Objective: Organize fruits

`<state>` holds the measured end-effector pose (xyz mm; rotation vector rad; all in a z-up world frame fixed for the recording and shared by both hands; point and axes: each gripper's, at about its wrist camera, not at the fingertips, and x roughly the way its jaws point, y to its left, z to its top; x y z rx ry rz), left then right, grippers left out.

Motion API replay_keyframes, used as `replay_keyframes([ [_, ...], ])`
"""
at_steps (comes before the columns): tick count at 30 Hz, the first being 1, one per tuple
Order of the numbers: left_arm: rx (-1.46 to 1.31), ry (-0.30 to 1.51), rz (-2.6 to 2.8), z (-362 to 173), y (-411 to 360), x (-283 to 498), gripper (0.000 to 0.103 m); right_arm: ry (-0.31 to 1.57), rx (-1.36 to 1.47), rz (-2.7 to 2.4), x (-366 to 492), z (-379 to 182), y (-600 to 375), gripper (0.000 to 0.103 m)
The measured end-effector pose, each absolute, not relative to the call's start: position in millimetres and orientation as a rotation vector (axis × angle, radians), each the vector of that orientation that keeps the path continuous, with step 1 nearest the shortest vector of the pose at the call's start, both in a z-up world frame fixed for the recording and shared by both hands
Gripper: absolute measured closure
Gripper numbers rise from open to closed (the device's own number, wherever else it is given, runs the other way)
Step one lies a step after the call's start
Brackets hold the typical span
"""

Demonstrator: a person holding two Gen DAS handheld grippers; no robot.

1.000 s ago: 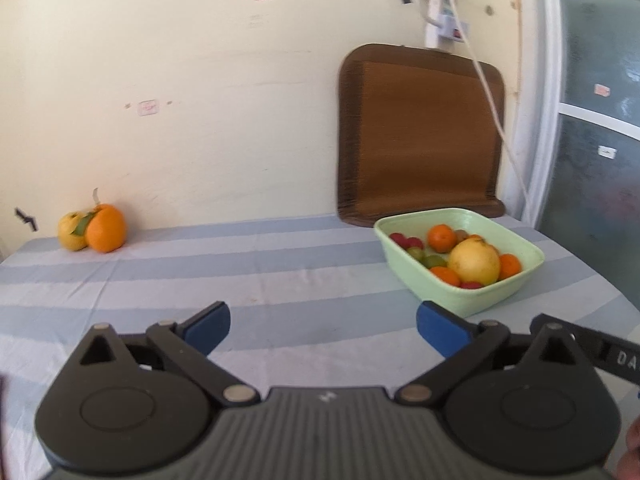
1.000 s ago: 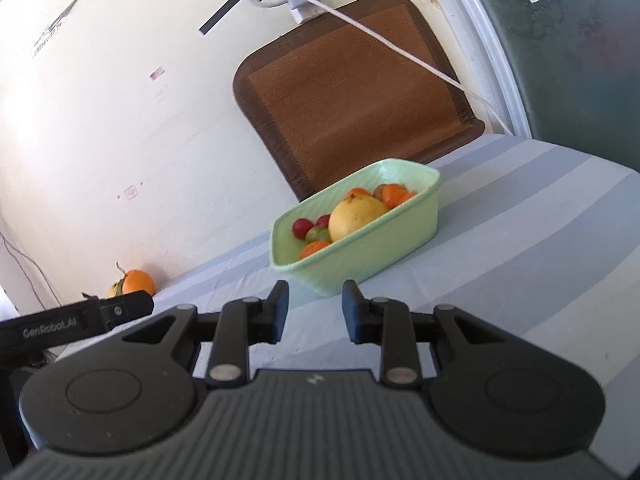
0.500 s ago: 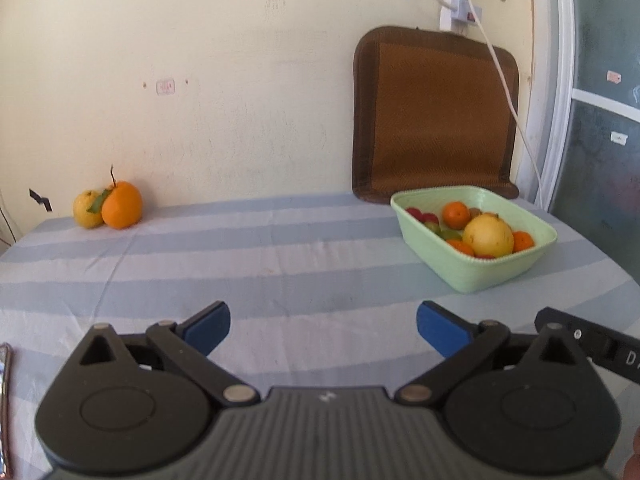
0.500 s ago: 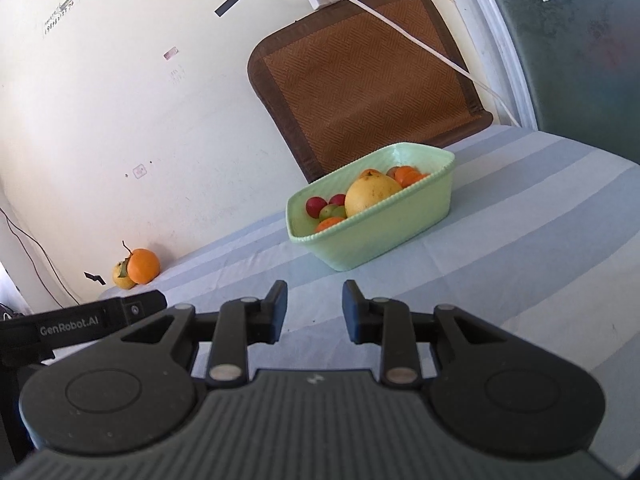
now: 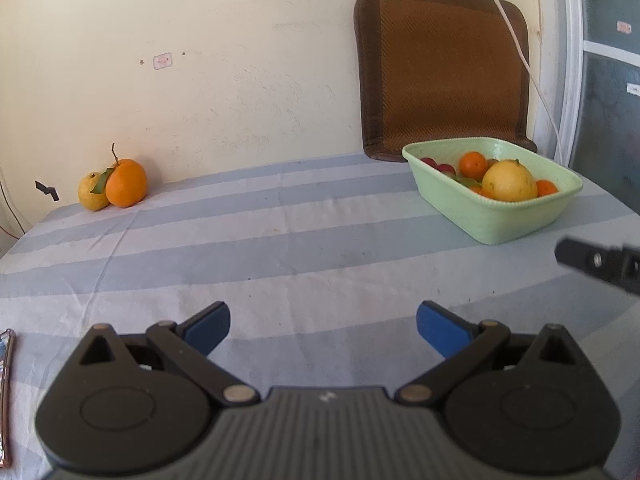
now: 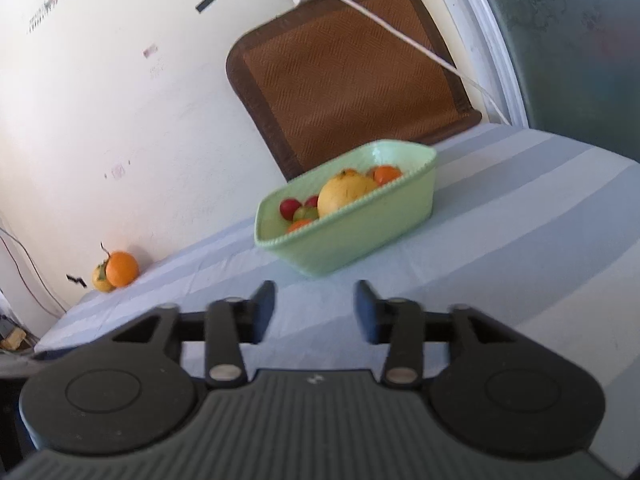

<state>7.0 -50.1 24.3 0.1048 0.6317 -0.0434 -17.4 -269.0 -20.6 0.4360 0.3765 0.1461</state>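
Note:
A pale green bowl (image 5: 500, 220) (image 6: 360, 236) sits on the striped tablecloth and holds a large yellow fruit (image 5: 509, 181) (image 6: 345, 193), small oranges and red and green fruits. An orange (image 5: 126, 182) (image 6: 122, 269) touches a smaller yellow fruit (image 5: 91, 197) (image 6: 100, 280) at the wall on the far left. My left gripper (image 5: 322, 330) hangs wide open over bare cloth with nothing between its blue pads. My right gripper (image 6: 315, 311) points at the bowl from short of it, its jaws opening and empty. Part of the right gripper (image 5: 600, 266) shows at the left wrist view's right edge.
A brown woven mat (image 5: 442, 68) (image 6: 344, 76) leans on the wall behind the bowl, with a white cable (image 5: 524, 60) running across it. A glass door (image 5: 612, 80) stands to the right. A thin flat object (image 5: 6, 392) lies at the table's near left edge.
My right gripper's jaws have spread apart from nearly shut. My left gripper has sunk and tipped down toward the table. The fruits and bowl have not moved.

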Motion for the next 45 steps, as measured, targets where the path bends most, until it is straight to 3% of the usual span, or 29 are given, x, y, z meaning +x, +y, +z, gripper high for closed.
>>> replay_keyframes([
  [45, 0.124, 0.653, -0.011, -2, -59, 25, 0.000, 0.383, 0.464, 0.173, -5, -31, -279, 0.051],
])
